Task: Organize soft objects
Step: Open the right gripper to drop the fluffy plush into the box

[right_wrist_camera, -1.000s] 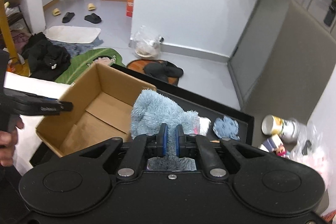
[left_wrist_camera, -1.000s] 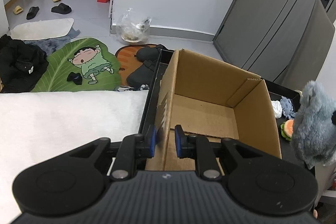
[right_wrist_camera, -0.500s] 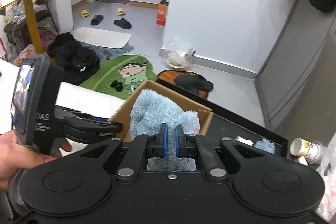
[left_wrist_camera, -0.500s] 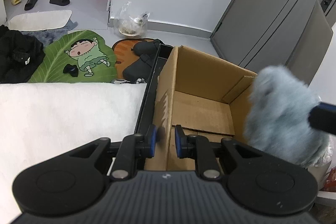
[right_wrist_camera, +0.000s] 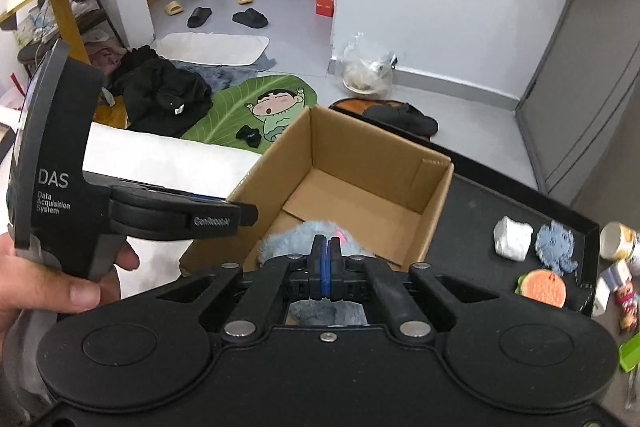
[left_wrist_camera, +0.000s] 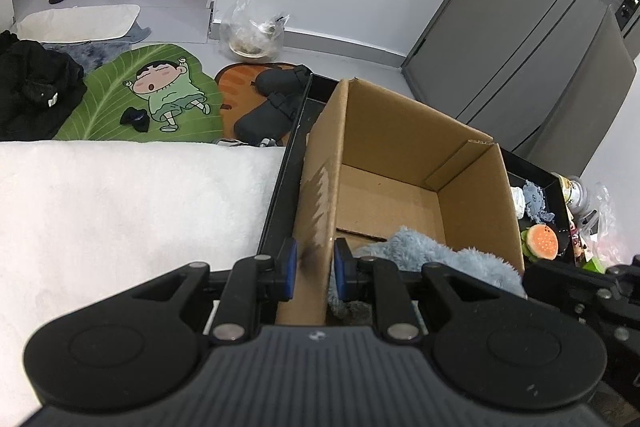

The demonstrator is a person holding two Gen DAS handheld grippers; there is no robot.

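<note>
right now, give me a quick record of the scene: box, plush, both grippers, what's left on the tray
cardboard box: open, standing on the black tray
blue-grey plush: inside the box, at its near corner
left gripper: jaws clamped on the box's near wall
right gripper: jaws shut over the plush; whether fur is pinched is unclear
outside the box, on the tray: white wad, small blue toy, burger toy

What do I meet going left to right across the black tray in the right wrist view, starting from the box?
cardboard box → white soft piece → blue-grey fuzzy toy; nearer the camera, the burger toy lies below those two.
</note>
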